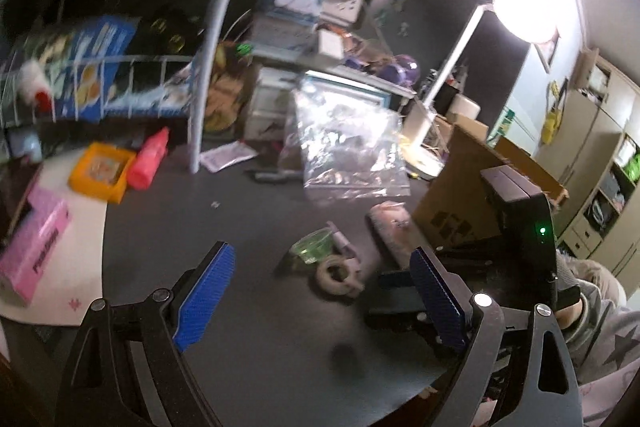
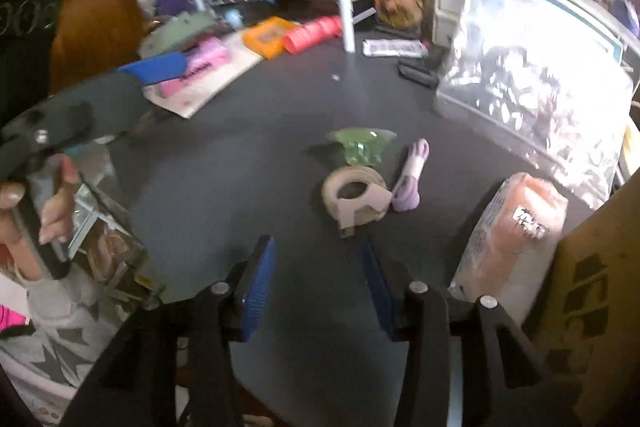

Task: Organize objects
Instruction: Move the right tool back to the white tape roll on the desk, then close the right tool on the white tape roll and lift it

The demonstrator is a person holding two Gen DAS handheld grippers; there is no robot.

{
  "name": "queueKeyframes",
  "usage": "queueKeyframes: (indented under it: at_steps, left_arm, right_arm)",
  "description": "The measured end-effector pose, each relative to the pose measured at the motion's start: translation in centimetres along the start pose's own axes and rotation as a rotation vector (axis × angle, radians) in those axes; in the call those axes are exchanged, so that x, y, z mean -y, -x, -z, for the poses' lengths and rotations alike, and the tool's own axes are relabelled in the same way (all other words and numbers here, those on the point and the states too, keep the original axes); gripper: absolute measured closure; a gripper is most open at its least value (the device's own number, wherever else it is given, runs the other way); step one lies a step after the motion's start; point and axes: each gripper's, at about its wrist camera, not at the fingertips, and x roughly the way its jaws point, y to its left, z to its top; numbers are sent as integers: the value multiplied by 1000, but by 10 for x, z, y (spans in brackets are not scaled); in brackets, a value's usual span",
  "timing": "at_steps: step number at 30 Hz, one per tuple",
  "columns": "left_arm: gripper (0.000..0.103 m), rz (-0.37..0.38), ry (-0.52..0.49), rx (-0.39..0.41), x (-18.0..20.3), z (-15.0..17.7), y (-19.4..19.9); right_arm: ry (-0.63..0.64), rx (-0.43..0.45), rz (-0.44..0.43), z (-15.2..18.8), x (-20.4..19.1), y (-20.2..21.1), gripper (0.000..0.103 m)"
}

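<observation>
On the dark table lie a white tape roll (image 2: 354, 193), a green crumpled packet (image 2: 360, 145) and a purple bundled cord (image 2: 410, 177), close together. They also show in the left wrist view: tape roll (image 1: 338, 273), green packet (image 1: 314, 247). A pink wrapped pack (image 2: 516, 227) lies at the right. My right gripper (image 2: 318, 277) is open and empty, just short of the tape roll. My left gripper (image 1: 320, 291) is open and empty above the table, to the left of the right gripper.
A clear plastic bag (image 1: 348, 147) stands behind the items. A cardboard box (image 1: 472, 195) is at the right. An orange tray (image 1: 102, 171), a pink-red bottle (image 1: 148, 159) and a pink box (image 1: 32, 247) sit at the left under a white wire rack (image 1: 204, 67).
</observation>
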Motion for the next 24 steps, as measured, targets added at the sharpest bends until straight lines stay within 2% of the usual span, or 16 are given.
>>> queueKeyframes:
  at_steps: [3,12,16,18,20,24]
  left_arm:
    - [15,-4,22,-20,-11,4,-9]
    - [15,8,47,-61,-24,7,-30]
    - [15,6,53,-74,-26,8,-36]
    - [15,7,53,-81,-26,9,-38]
    - [15,11,54,-88,-24,10,-40]
    - [15,35,54,-109,-20,12,-44]
  right_arm:
    - [14,10,49,-4,4,-12,61]
    - [51,26,95,-20,2,-33,61]
    - [71,40,111,-22,2,-37,55]
    - [81,47,112,-21,1,-38,55]
    - [92,51,108,-21,-1,-38,62]
    - [134,66,129,-17,-9,-36,63]
